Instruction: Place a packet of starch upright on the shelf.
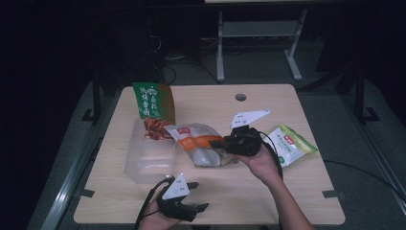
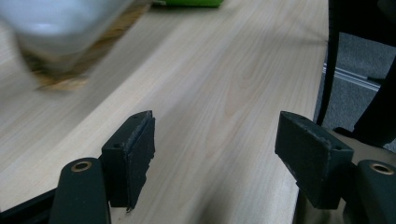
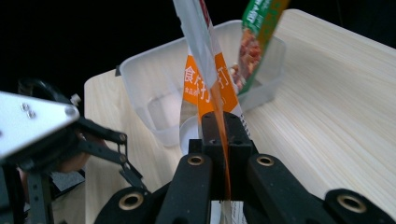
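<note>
My right gripper (image 1: pixel 216 143) is shut on the edge of an orange-and-white snack bag (image 1: pixel 196 143) and holds it just above the table, next to a clear plastic bin (image 1: pixel 146 160). In the right gripper view the jaws (image 3: pixel 223 140) pinch the bag (image 3: pixel 205 88) edge-on, with the bin (image 3: pixel 154 98) behind it. A green-and-red snack bag (image 1: pixel 154 108) stands tilted at the bin's far end. My left gripper (image 1: pixel 199 195) rests near the table's front edge, open with nothing in it; in its own view the jaws (image 2: pixel 215 154) stand wide over bare wood.
A green-and-white bag (image 1: pixel 289 143) lies flat on the table (image 1: pixel 268 191) to the right of my right hand. A round cable hole (image 1: pixel 241 97) sits near the far edge. Beyond the table, a metal stand (image 1: pixel 258 33) rests on the dark floor.
</note>
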`<state>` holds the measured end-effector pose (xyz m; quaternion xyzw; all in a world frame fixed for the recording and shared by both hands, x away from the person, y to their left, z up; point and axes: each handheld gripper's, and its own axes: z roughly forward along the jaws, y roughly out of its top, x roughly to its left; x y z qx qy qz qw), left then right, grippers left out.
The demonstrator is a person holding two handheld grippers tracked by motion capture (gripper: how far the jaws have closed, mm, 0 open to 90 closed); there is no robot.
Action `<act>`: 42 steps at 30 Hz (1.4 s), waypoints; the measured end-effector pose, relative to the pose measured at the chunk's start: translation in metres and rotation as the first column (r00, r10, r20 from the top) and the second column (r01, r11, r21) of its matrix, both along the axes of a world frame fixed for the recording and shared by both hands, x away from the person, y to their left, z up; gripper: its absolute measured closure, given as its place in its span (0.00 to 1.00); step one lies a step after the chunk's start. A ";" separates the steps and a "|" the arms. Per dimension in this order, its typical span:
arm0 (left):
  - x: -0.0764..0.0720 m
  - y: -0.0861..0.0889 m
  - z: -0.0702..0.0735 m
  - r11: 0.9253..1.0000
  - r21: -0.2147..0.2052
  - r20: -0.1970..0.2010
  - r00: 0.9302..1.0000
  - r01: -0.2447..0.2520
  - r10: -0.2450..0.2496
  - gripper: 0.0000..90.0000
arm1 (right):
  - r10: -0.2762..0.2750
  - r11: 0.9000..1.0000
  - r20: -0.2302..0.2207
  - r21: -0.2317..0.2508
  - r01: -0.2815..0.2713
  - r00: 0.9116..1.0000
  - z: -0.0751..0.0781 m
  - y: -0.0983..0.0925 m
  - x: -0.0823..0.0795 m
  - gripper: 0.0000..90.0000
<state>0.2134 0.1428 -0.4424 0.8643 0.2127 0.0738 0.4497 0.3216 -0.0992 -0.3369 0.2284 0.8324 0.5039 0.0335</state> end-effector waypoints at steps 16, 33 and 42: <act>-0.002 0.001 0.001 1.000 -0.013 0.007 1.000 0.004 -0.004 0.31 | 0.142 0.989 0.011 0.028 -0.142 0.990 0.026 0.073 0.015 1.00; -0.003 0.002 0.002 1.000 -0.014 0.007 1.000 0.013 -0.013 0.31 | 0.268 0.963 -0.024 0.025 -0.268 0.963 0.010 0.156 0.036 1.00; -0.003 0.004 0.003 1.000 -0.012 0.010 1.000 0.020 -0.020 0.31 | 0.302 0.953 -0.114 0.047 -0.298 0.947 -0.019 0.184 0.051 1.00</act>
